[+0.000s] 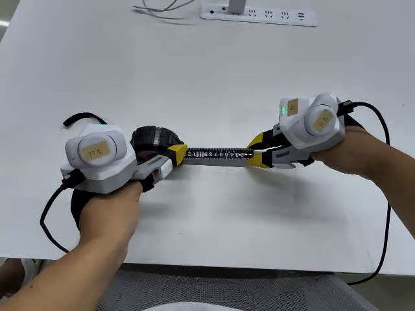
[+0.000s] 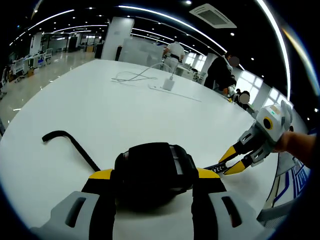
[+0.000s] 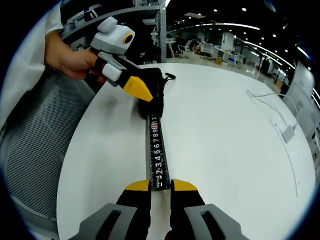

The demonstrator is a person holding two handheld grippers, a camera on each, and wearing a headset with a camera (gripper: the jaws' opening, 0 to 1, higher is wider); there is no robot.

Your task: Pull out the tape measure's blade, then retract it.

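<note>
**A:** Tape measure, position?

**B:** Black tape measure (image 1: pixel 154 141) at near left of the white tabletop (image 1: pixel 194 71). The left gripper (image 1: pixel 166 157) is clamped on it, one yellow-tipped jaw on either side of the case. In the left gripper view the case sits squarely between the jaws.

**A:** Blade?

**B:** The blade (image 1: pixel 217 154) is out, running straight right from the case to the right gripper (image 1: pixel 258 151). That gripper is pinched together on the blade's end. In the right gripper view the printed numbers lead away from the jaws towards the case. Blade is low over the surface; cannot tell whether it touches.

**A:** Edges?

**B:** Near edge is close behind both hands, with a mesh chair seat (image 1: pixel 227 291) below it. At the far edge there is a power strip (image 1: pixel 259 13) and a white cable (image 1: pixel 162 8) left of it, both well apart from the work.

**A:** Room to move?

**B:** Wide bare surface lies between the blade and the power strip, and more beyond the right gripper to the right. A black strap (image 1: pixel 83 117) curls just left of the left gripper. The right gripper's black lead (image 1: pixel 387 139) loops right and drops over the near edge.
</note>
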